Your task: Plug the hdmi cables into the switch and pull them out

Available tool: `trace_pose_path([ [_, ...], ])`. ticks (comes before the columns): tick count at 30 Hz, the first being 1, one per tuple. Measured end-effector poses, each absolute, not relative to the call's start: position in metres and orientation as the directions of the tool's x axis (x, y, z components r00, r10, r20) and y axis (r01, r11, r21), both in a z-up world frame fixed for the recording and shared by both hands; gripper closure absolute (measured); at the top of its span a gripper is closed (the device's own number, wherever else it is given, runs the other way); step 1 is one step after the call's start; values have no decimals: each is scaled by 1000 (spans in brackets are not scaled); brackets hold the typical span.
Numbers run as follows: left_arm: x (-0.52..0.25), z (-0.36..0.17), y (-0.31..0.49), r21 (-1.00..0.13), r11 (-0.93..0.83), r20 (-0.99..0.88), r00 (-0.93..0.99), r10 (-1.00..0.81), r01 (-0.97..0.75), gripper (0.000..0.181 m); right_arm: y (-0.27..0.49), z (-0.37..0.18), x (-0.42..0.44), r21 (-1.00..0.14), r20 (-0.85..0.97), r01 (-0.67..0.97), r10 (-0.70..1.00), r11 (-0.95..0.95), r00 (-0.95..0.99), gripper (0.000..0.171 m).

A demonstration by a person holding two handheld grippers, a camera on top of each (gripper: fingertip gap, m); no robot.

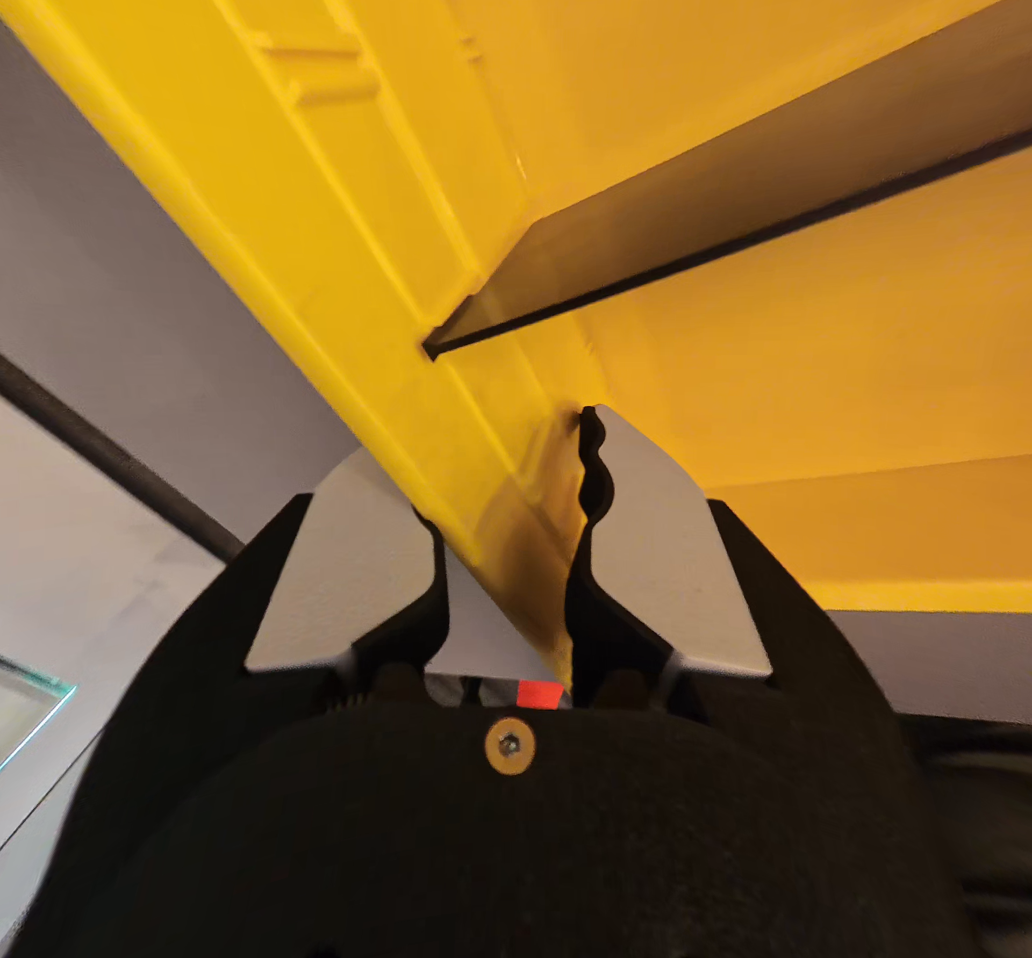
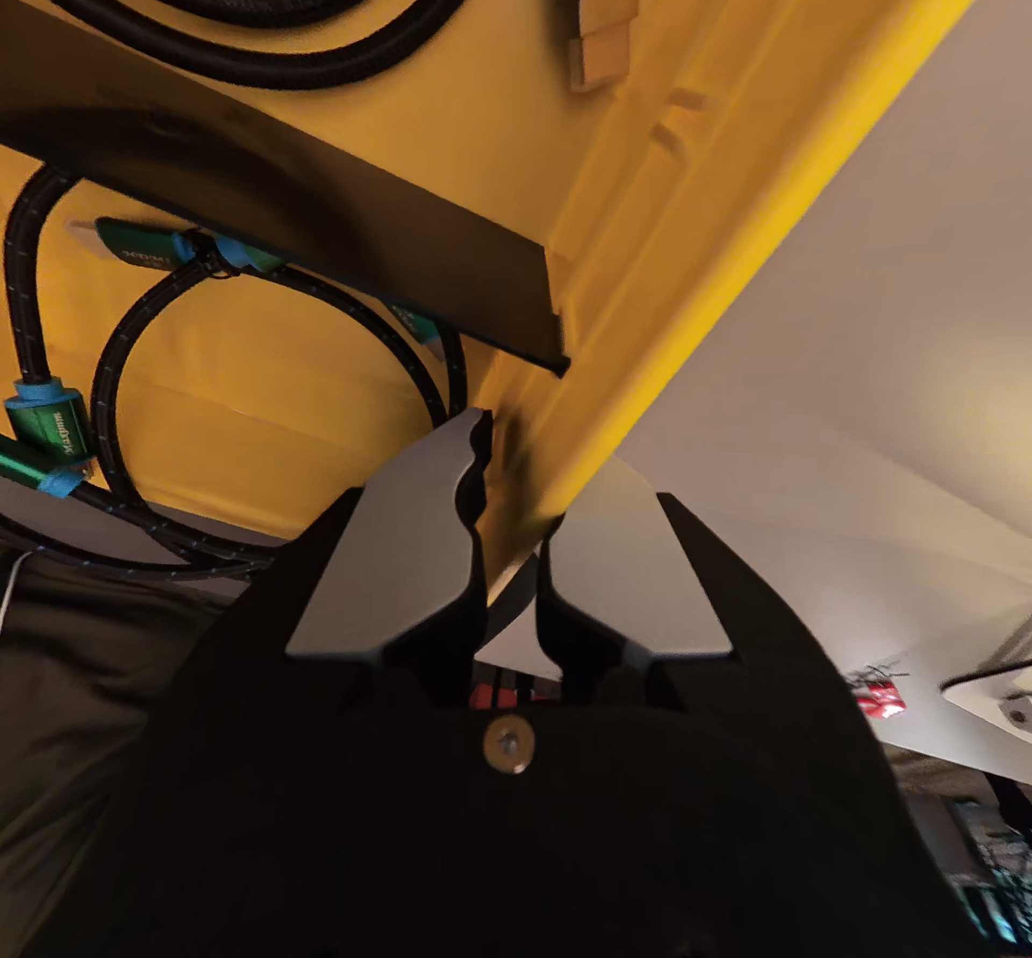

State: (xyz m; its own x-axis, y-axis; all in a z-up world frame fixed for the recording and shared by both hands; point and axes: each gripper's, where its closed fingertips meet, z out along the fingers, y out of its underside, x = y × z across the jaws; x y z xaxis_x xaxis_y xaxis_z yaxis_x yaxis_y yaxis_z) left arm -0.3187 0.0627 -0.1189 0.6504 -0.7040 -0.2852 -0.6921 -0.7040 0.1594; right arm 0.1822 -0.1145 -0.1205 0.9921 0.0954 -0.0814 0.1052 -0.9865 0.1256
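A yellow plastic bin (image 1: 335, 177) fills both views. My left gripper (image 1: 486, 440) is shut on one side wall of the bin, and my right gripper (image 2: 544, 440) is shut on the opposite wall (image 2: 698, 205). A black divider panel (image 1: 726, 216) crosses the bin and also shows in the right wrist view (image 2: 335, 205). On the near side of it lie braided HDMI cables (image 2: 111, 373) with green plugs (image 2: 47, 423) banded in blue. Two thicker black cables (image 2: 251, 60) lie on the far side of the divider. I see no switch in either view.
A beige block (image 2: 603, 10) sits against the bin wall at the top. Outside the bin there is a pale surface (image 2: 837, 317), a small red object (image 2: 879, 702) at the right, and a dark band (image 1: 111, 456) across the grey background at the left. Tip to tip, the grippers are about 55 cm apart.
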Motion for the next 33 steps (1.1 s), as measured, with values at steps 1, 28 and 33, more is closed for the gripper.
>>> trace_pose_path([
  [1, -316, -119, 59, 182, -703, -316, 637, -704, -687, 129, -114, -120, 179, 131, -67, 119, 111, -984, 992, 156],
  [28, -312, -15, 45, -230, -602, -427, 635, -644, -765, 123, -69, 141, -67, -982, 187, 148, 619, 114, 763, 114],
  [33, -307, 12, 43, -332, -539, -481, 630, -609, -774, 124, -28, 48, -103, -879, -69, 269, 663, -394, 745, 115],
])
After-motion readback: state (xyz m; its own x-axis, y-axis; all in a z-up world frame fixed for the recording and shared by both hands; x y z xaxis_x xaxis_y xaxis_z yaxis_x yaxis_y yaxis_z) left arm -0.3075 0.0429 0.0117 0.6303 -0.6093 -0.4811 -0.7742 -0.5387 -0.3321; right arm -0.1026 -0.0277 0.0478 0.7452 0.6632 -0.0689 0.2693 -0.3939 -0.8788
